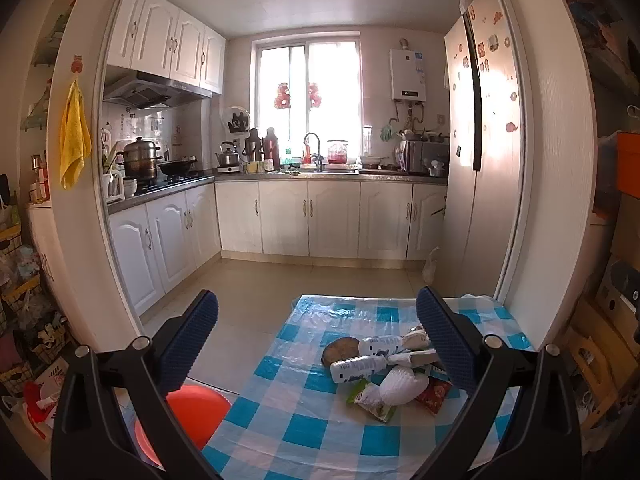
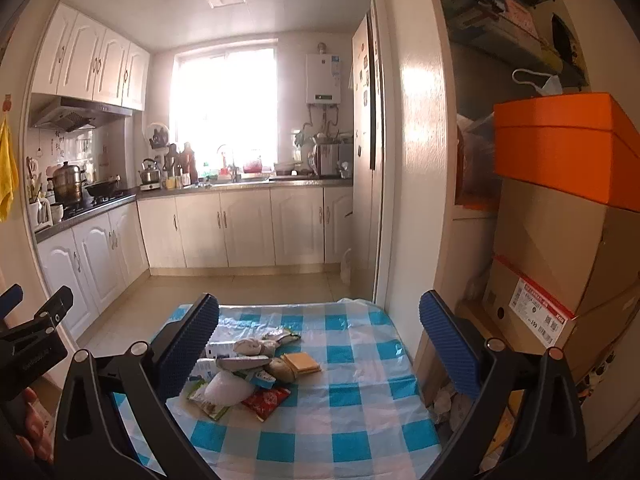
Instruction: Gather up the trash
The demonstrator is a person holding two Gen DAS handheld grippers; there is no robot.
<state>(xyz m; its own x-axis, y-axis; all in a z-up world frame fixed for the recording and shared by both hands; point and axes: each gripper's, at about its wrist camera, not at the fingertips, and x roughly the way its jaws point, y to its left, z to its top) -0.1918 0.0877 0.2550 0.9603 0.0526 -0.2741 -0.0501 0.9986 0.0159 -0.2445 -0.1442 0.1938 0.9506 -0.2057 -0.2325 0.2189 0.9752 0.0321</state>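
left gripper [image 1: 316, 340]: spread wide, nothing betw the blue pads, touching nothing; held above the near left part of the table, w/ the trash pile just inside its right finger in left wrist view
right gripper [image 2: 320, 340]: also spread wide, empty, no contact; held over the near edge of the table, pile sits betw the fingers but closer to the left one
left gripper seen from right cam: black body + blue tip at far left edge, a hand under it; gap not readable from there
table [image 2: 360, 420]: blue/white check plastic cover, in front of the kitchen doorway
trash pile [image 1: 384, 372]: on the table, left of centre in right wrist view; all items bunched, touching or overlapping
bottles [image 1: 360, 366]: two white ones w/ blue print, lying on their sides, one behind the other
white wad [image 2: 230, 388]: crumpled, near side of pile, resting on wrappers
green wrapper [image 1: 372, 398]: near left of pile, partly under the wad
red wrapper [image 2: 266, 398]: near right of pile, flat on cover
tan square [image 2: 301, 362]: flat, right edge of pile
brown round thing [image 1: 340, 350]: far left of pile, kind unclear
red basin [image 1: 192, 420]: on floor left of table, partly hidden by left finger
boxes [image 2: 560, 220]: stacked right of table, orange one on top
kitchen: counters, stove, sink, window far behind
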